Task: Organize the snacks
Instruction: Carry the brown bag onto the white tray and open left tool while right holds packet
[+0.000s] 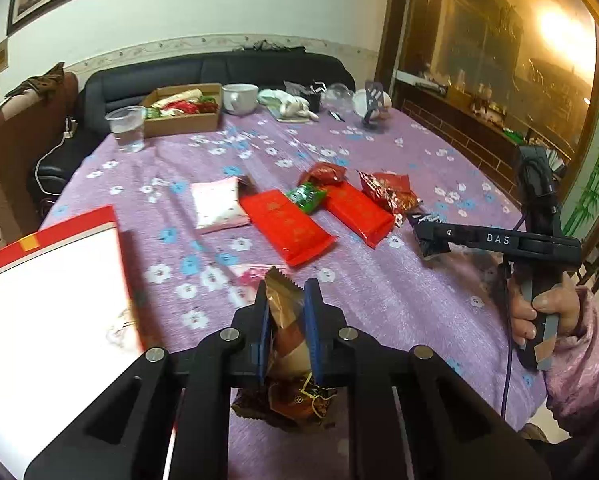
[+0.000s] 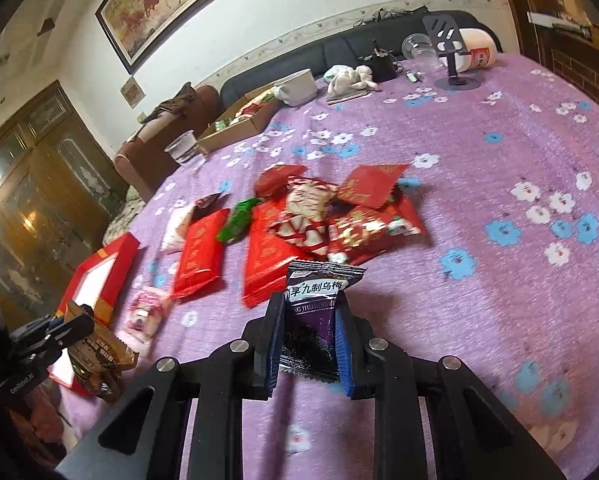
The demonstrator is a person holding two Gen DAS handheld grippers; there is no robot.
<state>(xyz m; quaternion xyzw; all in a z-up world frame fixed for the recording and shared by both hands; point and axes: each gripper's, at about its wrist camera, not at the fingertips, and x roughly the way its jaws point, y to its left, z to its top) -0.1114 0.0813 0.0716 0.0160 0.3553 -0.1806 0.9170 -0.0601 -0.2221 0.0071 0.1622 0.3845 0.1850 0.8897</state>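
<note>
Purple floral tablecloth (image 2: 479, 128); left fingers (image 1: 264, 322) clamped on brown packet (image 1: 285, 308), right fingers (image 2: 273, 344) on purple packet (image 2: 313, 320).

I see my left black two-finger gripper (image 1: 285, 320) with blue pads clamped on a brown foil snack packet (image 1: 285, 308), held above the table. My right black two-finger gripper (image 2: 309, 344) pinches a dark purple plum packet (image 2: 313, 320). My right hand (image 1: 547, 312), in a pink sleeve, grips its handle.

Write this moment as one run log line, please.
left hand-held gripper: shut on brown snack packet | right hand-held gripper: shut on purple plum packet
</note>
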